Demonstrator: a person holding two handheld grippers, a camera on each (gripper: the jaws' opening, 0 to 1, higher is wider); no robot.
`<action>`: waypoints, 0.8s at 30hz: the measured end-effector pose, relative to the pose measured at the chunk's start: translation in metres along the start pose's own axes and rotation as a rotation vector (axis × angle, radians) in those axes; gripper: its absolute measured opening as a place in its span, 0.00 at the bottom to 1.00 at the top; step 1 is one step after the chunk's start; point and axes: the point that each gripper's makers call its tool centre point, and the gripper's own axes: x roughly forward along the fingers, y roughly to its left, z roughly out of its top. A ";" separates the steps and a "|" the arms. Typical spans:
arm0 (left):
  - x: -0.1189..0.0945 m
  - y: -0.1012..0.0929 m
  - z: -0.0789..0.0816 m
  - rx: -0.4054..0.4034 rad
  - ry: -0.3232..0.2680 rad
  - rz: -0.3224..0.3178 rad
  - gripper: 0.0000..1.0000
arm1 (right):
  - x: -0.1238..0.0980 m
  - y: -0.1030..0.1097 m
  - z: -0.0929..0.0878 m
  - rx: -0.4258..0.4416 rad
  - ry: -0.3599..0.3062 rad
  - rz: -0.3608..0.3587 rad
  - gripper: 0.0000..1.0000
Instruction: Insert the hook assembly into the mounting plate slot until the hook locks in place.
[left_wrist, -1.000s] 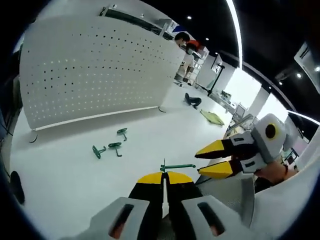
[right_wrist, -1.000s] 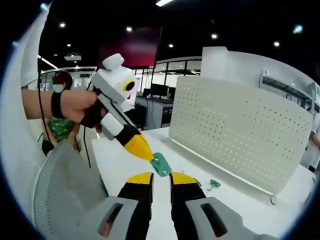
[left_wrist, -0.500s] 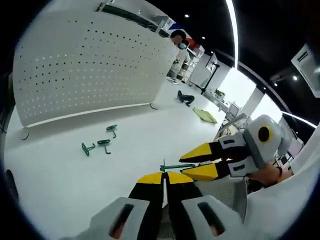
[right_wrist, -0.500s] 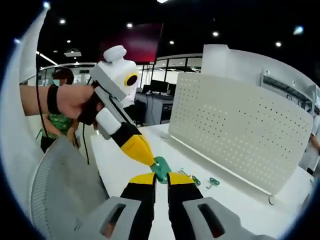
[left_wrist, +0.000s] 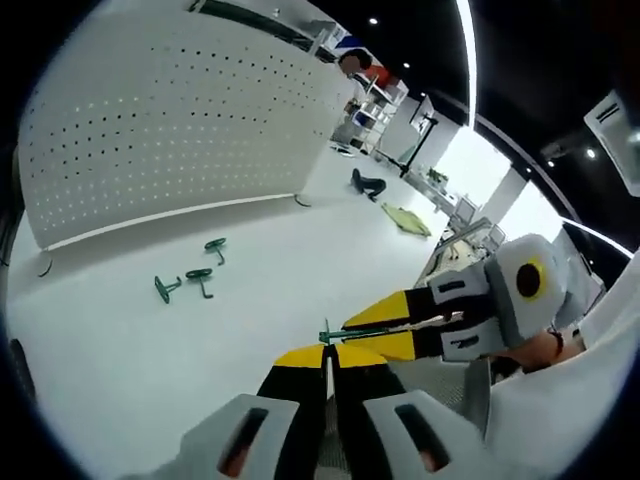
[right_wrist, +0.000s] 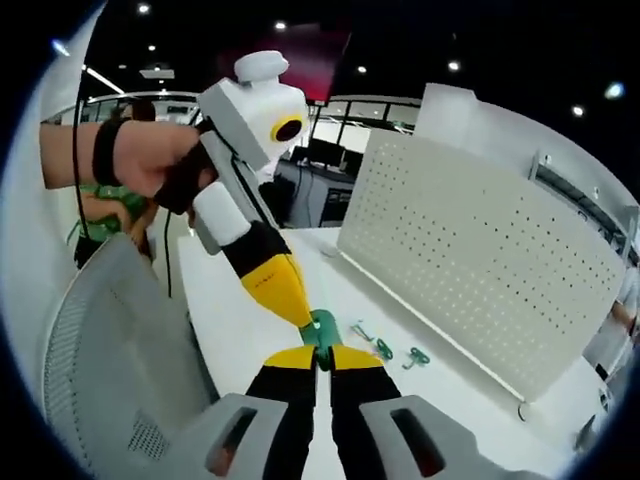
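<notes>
Both grippers, left gripper (left_wrist: 327, 352) and right gripper (right_wrist: 322, 352), pinch the green hook assembly (right_wrist: 321, 329) at lower centre; opposing pulls risk it slipping free.

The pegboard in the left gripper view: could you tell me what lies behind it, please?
Above the pegboard, shelving and a person's head show beyond. Whatever sits directly behind the panel is hidden.

Left gripper (left_wrist: 328, 357): black jaws with yellow tips, grey housing with two dark slots near the base. Right gripper (right_wrist: 319, 358): same build. Seen from the right gripper view, the left gripper's body is white with a yellow-ringed black disc; the hand (right_wrist: 150, 160) wears a black wristband.
</notes>
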 end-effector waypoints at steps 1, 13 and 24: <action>0.000 0.000 0.000 0.004 -0.002 0.001 0.01 | 0.000 0.000 0.001 -0.006 -0.001 -0.004 0.02; -0.001 0.001 0.002 0.035 0.010 0.012 0.01 | 0.002 0.003 -0.001 -0.007 0.045 -0.003 0.01; -0.003 0.000 0.003 0.134 -0.009 -0.004 0.02 | 0.001 0.002 0.000 0.037 0.064 -0.029 0.01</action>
